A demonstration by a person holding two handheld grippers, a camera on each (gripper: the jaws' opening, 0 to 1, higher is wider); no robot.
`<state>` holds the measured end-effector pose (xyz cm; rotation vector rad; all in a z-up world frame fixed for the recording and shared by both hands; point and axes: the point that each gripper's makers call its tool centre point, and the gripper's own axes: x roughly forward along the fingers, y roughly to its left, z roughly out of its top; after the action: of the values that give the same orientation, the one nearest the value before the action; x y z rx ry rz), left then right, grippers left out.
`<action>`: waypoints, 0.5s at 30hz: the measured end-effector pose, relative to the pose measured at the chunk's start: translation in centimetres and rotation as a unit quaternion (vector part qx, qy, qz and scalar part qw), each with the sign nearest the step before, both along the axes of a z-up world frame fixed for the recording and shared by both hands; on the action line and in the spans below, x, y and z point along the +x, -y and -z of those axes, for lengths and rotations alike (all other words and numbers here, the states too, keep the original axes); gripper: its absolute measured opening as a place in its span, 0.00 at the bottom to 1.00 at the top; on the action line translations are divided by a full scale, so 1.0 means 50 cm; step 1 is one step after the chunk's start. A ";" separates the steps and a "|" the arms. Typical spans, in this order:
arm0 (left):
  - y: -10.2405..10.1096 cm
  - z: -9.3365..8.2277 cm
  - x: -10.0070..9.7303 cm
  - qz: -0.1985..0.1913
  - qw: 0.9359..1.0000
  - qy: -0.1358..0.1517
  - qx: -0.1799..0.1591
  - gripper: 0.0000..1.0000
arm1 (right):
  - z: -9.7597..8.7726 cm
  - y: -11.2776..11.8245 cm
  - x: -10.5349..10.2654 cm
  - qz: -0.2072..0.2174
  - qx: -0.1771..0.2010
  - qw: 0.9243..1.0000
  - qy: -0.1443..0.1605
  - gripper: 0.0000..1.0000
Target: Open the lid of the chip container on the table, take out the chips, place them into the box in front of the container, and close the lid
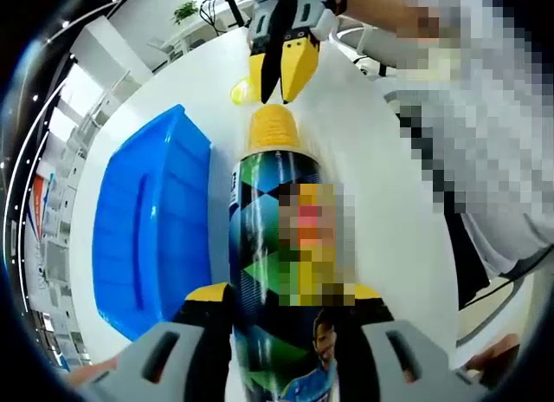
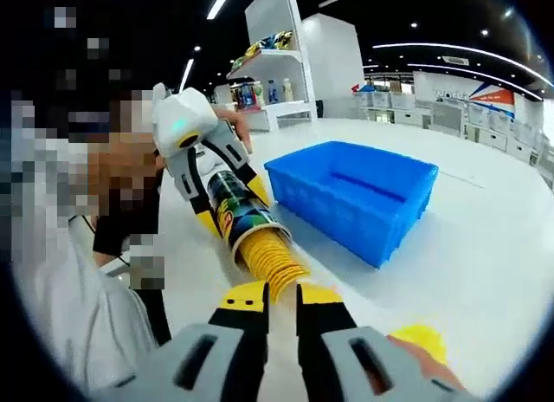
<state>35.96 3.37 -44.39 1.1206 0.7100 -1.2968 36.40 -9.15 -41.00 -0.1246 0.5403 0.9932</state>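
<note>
The chip can (image 1: 277, 272), dark with green and yellow diamonds, lies along my left gripper (image 1: 281, 333), whose jaws are shut on its body. Its mouth is open and a stack of yellow chips (image 1: 273, 129) sticks out. My right gripper (image 1: 281, 73) meets the far end of that stack. In the right gripper view the chips (image 2: 270, 259) run from the can (image 2: 234, 211) into my right gripper (image 2: 282, 296), whose yellow tips are closed narrowly on the stack's end. The yellow lid (image 2: 420, 337) lies loose on the table. The blue box (image 2: 355, 194) stands beside the can.
The white round table (image 2: 485, 272) carries everything. A person's body and sleeve (image 1: 485, 159) are close on one side. In the left gripper view the blue box (image 1: 151, 237) is left of the can and the lid (image 1: 241, 92) lies past the chips. Shelves stand far behind.
</note>
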 end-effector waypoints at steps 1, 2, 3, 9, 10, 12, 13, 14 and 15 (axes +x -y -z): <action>0.000 0.000 0.000 0.000 1.000 0.000 0.000 0.47 | 0.000 -0.001 0.001 -0.001 0.001 1.000 -0.001 0.13; 0.000 0.000 0.001 0.000 1.000 0.000 0.000 0.47 | 0.001 -0.004 0.000 -0.006 -0.001 1.000 -0.003 0.13; 0.000 0.000 0.001 0.000 1.000 -0.001 -0.001 0.47 | 0.002 -0.004 0.001 -0.006 -0.004 1.000 -0.005 0.13; 0.002 0.000 0.001 0.001 1.000 -0.001 -0.004 0.47 | 0.006 -0.005 0.002 -0.018 0.006 1.000 -0.022 0.10; 0.002 0.000 0.001 0.001 1.000 -0.001 -0.004 0.47 | 0.007 -0.006 0.002 -0.018 0.008 0.999 -0.026 0.09; 0.003 0.000 0.000 0.001 1.000 -0.002 -0.005 0.47 | 0.008 -0.007 0.002 -0.019 0.012 0.999 -0.028 0.07; 0.004 0.000 0.001 0.001 1.000 -0.003 -0.006 0.47 | 0.008 -0.008 0.001 -0.020 0.015 0.999 -0.030 0.07; 0.003 -0.001 0.002 0.001 1.000 -0.003 -0.007 0.47 | 0.008 -0.009 0.001 -0.020 0.016 0.999 -0.031 0.06; 0.003 -0.001 0.002 0.002 1.000 -0.003 -0.008 0.47 | 0.009 -0.009 0.001 -0.021 0.016 0.999 -0.031 0.05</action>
<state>36.07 3.21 -44.35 1.1062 0.7024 -1.3073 36.46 -8.71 -41.46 -0.0778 0.5807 1.0487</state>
